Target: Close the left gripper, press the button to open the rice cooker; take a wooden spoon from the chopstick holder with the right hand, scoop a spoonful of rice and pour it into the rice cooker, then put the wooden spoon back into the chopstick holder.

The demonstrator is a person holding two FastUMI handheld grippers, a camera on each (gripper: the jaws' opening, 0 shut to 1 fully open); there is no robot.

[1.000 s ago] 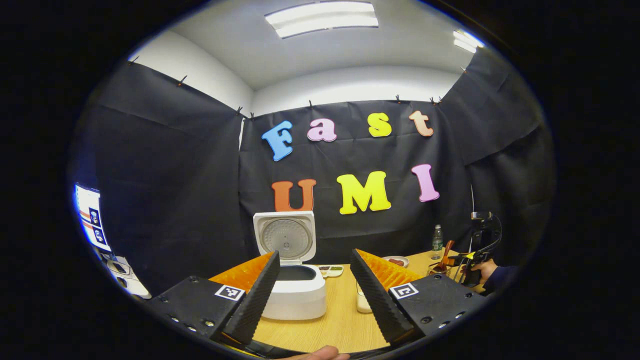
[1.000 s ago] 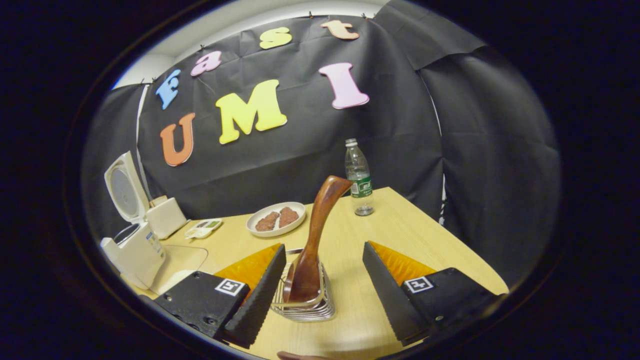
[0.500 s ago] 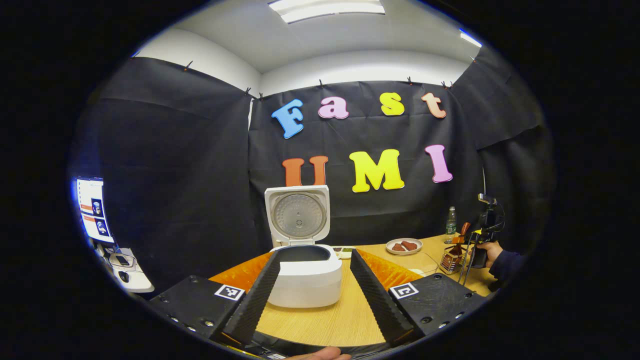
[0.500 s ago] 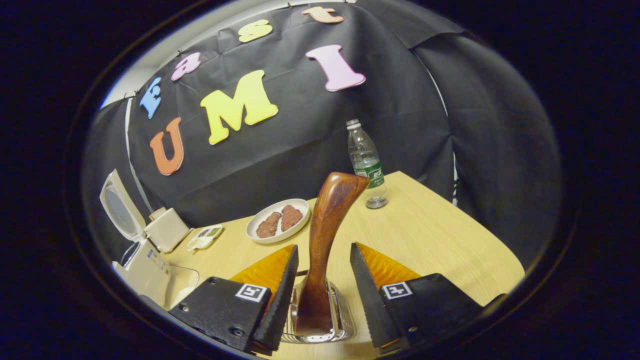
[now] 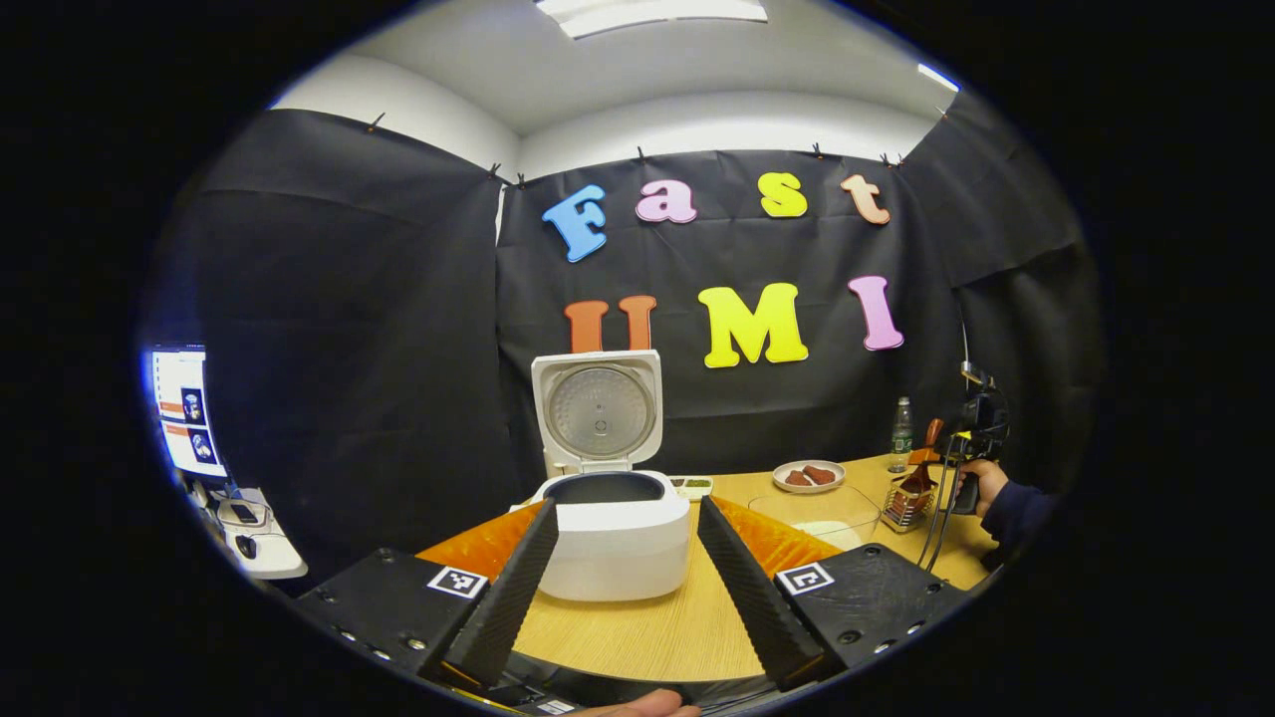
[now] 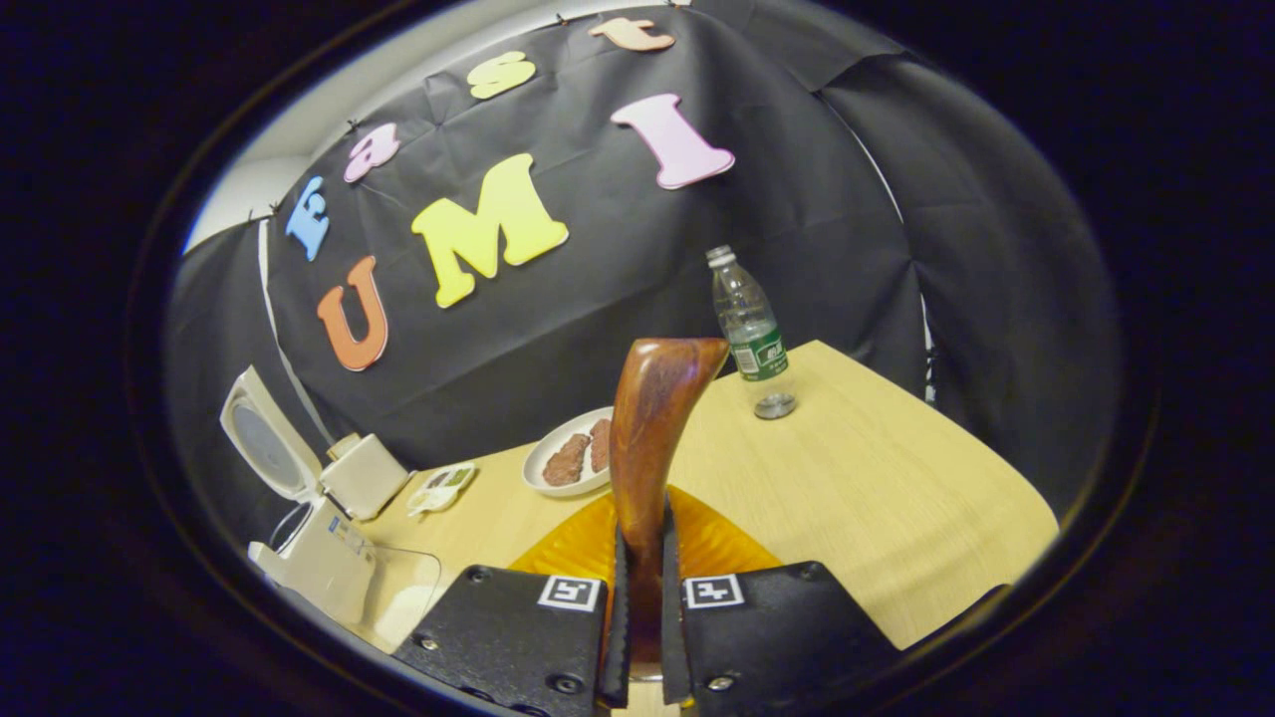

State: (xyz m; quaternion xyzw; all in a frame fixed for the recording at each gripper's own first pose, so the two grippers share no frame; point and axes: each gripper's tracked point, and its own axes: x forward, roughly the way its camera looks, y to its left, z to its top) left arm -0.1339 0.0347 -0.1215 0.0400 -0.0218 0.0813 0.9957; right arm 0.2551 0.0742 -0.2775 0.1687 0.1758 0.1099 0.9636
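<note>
The white rice cooker (image 5: 613, 538) stands on the table with its lid (image 5: 598, 410) up and its pot bare. My left gripper (image 5: 627, 506) hangs open in front of it, touching nothing. At the far right a hand (image 5: 981, 483) holds my right gripper (image 5: 964, 438) over the wire chopstick holder (image 5: 904, 503). In the right gripper view my right gripper (image 6: 642, 543) is shut on the handle of the brown wooden spoon (image 6: 652, 418), which stands upright; its bowl and the holder are hidden behind the fingers. The cooker (image 6: 319, 553) is off to the left.
A glass bowl (image 5: 832, 518) with white rice (image 6: 398, 597) sits between cooker and holder. A plate of brown meat (image 6: 573, 460), a small sauce dish (image 6: 443, 486) and a water bottle (image 6: 752, 334) stand toward the back. A monitor (image 5: 184, 413) glows at the left.
My right gripper's fingers closed onto the spoon handle. My left gripper drew back from the cooker and stayed open.
</note>
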